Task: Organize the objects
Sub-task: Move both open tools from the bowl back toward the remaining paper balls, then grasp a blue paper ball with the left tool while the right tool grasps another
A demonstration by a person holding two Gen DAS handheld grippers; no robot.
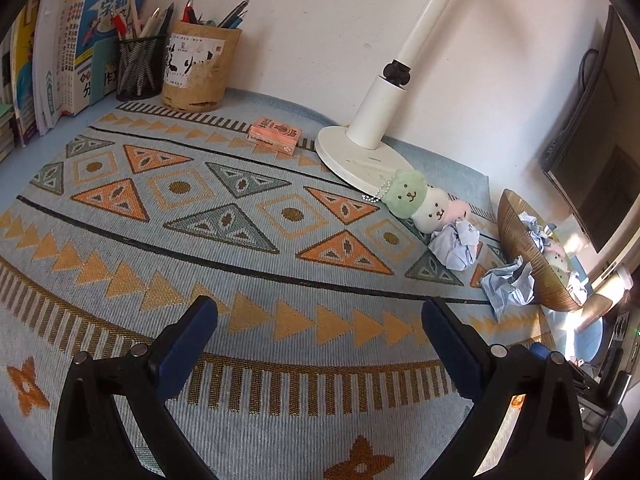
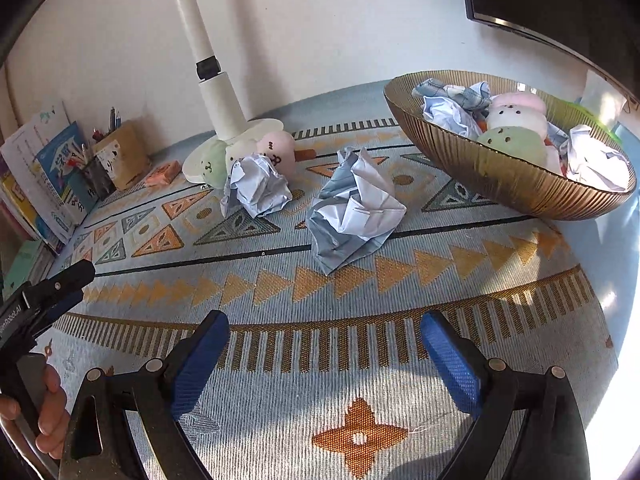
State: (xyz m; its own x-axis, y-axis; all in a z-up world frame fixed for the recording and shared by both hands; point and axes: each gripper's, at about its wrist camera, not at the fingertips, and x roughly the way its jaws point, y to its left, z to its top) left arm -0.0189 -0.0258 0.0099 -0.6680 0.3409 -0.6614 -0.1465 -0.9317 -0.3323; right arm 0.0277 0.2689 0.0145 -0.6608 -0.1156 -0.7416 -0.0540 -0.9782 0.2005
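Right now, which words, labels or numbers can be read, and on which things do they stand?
"学霸": blue book cover.
"nRobot.AI", start cut off: left gripper body.
Calligraphy label on bamboo pen holder: not legible.
Pink eraser box: print too small.
Lamp base: marking too small.

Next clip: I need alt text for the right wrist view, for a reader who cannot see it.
The open right gripper hovers over a patterned mat, jaws empty. Ahead lie two crumpled paper balls and a plush toy beside a lamp base; a brown bowl at right holds more paper and plush.
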